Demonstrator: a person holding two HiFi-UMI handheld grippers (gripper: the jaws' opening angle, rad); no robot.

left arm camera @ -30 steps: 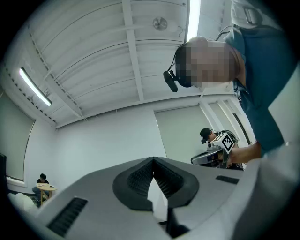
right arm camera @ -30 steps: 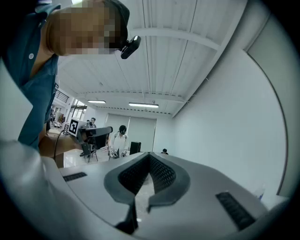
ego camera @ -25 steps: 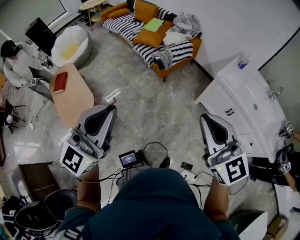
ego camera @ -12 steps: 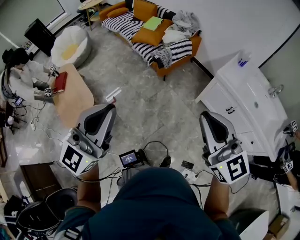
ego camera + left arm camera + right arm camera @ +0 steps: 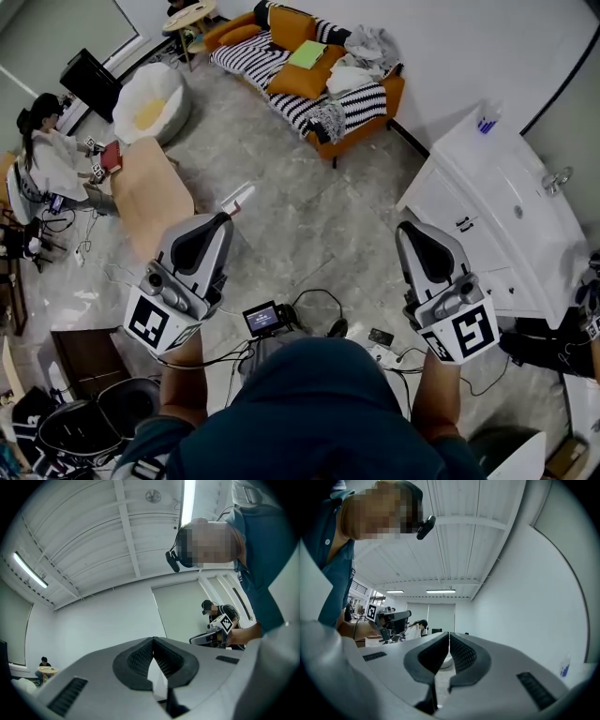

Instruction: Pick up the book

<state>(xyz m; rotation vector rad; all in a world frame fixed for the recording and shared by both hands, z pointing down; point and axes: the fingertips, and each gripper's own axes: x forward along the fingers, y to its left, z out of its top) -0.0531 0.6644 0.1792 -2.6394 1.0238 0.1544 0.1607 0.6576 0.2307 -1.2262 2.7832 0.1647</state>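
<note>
A red book [image 5: 111, 155] lies at the far left end of a low wooden table [image 5: 155, 192], right by a seated person [image 5: 52, 159] whose own hand-held grippers are at it. My left gripper [image 5: 225, 217] is held out over the floor, well short of that table, shut and empty. My right gripper [image 5: 403, 230] is level with it on the right, also shut with nothing in it. In the left gripper view the jaw tips [image 5: 153, 641] meet and point up toward the ceiling. The right gripper view shows its jaws [image 5: 449, 634] closed too, aimed across the room.
An orange sofa [image 5: 309, 75] with striped cushions and a flat green thing [image 5: 307, 53] stands against the far wall. A white beanbag [image 5: 150, 98] sits beyond the table. A white cabinet with a sink [image 5: 506, 206] is at the right. Cables and a small screen [image 5: 262, 319] lie at my feet.
Both my grippers have shifted a little forward, still shut. The seated person has leaned in to the red book with their grippers, and it now sits at the table's end.
</note>
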